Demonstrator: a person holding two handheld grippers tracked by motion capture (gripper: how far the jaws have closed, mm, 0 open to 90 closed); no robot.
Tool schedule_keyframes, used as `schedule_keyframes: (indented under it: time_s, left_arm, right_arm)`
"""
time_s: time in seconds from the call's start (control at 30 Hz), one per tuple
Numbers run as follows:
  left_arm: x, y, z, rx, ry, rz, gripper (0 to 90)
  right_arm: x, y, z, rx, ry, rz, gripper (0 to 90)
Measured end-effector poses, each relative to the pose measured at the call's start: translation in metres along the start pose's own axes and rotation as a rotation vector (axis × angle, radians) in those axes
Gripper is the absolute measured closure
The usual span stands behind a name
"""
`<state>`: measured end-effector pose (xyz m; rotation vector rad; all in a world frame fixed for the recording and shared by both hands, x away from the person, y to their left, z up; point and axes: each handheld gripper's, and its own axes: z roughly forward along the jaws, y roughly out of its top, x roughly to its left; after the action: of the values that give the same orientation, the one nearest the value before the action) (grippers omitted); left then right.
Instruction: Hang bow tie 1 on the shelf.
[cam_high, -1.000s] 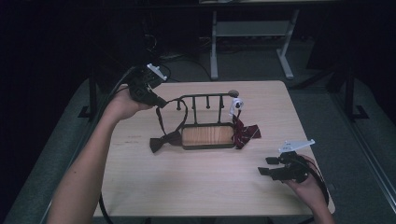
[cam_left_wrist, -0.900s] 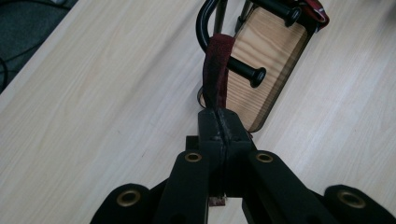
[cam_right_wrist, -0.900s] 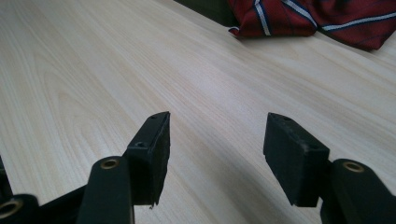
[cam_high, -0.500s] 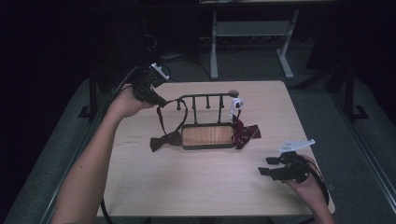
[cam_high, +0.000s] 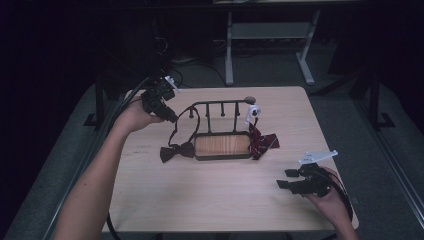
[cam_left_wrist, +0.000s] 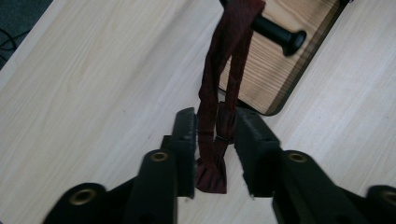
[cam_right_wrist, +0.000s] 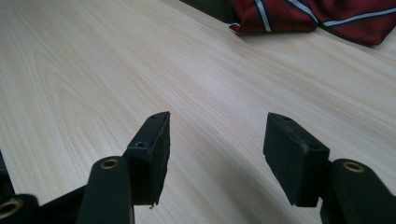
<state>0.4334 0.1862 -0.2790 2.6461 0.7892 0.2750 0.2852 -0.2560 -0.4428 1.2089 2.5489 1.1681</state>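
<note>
Over the far left part of the table (cam_high: 165, 200), the person's left forearm is reaching in from the bottom left corner of the high view, stretching diagonally up to the left gripper (cam_high: 170, 116), which the hand is holding raised just left of the black rack (cam_high: 220, 104), its jaws pointing down and toward the rack. From that gripper's own view, the left gripper (cam_left_wrist: 215, 135) is looking down on the tabletop with the dark bow tie's strap (cam_left_wrist: 219, 79) hanging from one of the rack's pegs (cam_left_wrist: 280, 37) and passing straight down between the two jaws; the jaws have just been opening, and they are now standing narrowly apart, with the strap loose in the gap (the left pad looks to be brushing the cloth, but neither is pressing it). In the high view the same strap is looping from the rack's left end down to the dark bow tie (cam_high: 176, 151), which is lying on the table just left of the rack's wooden base (cam_high: 222, 145). Near the right front corner, the right hand is coming in from the bottom edge, holding the right gripper (cam_high: 285, 179) low over the table, pointing left. Its jaws are standing wide with bare wood between them, as the right gripper (cam_right_wrist: 215, 149) view shows, and a red striped bow tie (cam_right_wrist: 303, 14) is lying well ahead of them, beside the base's right end.
</note>
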Motion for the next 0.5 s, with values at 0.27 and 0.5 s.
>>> schedule_keyframes:
  time_s: [0.27, 0.5]
  left_arm:
    - [-0.01, -0.023, -0.001, -0.045, -0.013, -0.009, 65.2]
    - [-0.024, -0.035, 0.0, -0.072, -0.018, 0.007, 63.7]
  right_arm:
    - [-0.002, 0.0, -0.001, -0.007, -0.005, -0.002, 40.8]
    - [-0.001, 0.0, -0.003, -0.012, -0.008, 0.016, 40.8]
